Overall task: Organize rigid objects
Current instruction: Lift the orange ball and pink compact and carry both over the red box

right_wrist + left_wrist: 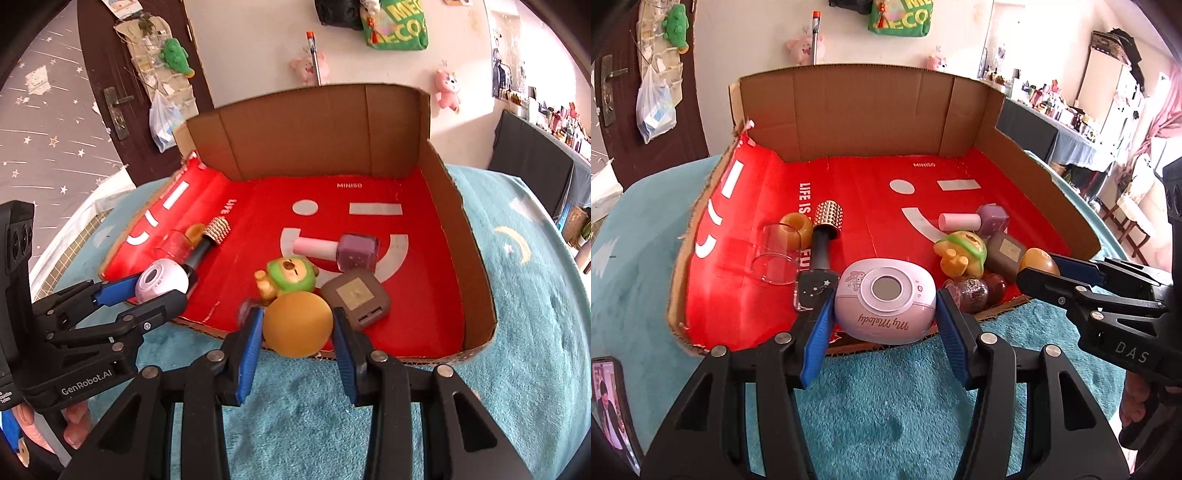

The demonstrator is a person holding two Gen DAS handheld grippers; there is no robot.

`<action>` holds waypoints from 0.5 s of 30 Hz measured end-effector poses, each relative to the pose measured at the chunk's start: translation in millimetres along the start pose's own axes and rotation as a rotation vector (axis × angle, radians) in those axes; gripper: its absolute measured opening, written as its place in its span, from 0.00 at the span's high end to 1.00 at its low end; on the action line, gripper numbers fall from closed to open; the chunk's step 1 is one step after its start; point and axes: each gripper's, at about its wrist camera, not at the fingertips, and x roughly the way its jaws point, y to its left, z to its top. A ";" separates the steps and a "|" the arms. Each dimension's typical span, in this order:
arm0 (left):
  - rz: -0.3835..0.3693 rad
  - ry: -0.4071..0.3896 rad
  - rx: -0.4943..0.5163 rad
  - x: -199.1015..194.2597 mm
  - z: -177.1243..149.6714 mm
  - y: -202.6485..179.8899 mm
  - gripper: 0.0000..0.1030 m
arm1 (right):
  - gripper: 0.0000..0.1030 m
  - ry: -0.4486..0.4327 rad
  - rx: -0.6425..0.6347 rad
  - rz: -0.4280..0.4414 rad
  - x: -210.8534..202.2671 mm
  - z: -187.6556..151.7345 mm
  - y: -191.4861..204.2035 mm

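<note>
My left gripper (884, 295) is shut on a lilac oval "My Melody" gadget (886, 314), held over the front edge of a red-lined cardboard tray (864, 110). In the right wrist view the left gripper (159, 286) and the gadget (160, 277) show at the left. My right gripper (298, 317) is shut on an amber round ball (297, 325) above the tray's (314, 129) front edge. The right gripper (1039, 264) and its ball (1034, 260) also appear at the right of the left wrist view.
In the tray lie a clear glass (775, 258), an amber ring (796, 227), a gold-headed microphone (827, 221), a purple bottle with a pink cap (351, 249), a green-hooded bear figure (290, 275), a brown square case (356, 297) and glitter balls (971, 291). Teal blanket (886, 406) underneath; a phone (609, 406) lies bottom left.
</note>
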 end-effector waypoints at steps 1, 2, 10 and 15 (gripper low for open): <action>0.000 0.005 0.000 2.4 0.1 0.1 0.50 | 0.61 0.006 0.002 -0.003 2.3 0.3 -1.1; -0.001 0.010 -0.001 5.0 0.2 0.7 0.50 | 0.61 0.011 0.004 -0.003 4.1 0.4 -2.0; -0.002 0.031 -0.009 18.3 1.9 5.4 0.50 | 0.61 0.005 0.027 0.052 9.0 6.2 -1.4; 0.025 0.029 -0.007 23.1 4.2 8.1 0.50 | 0.61 -0.002 -0.007 0.081 16.8 14.5 15.4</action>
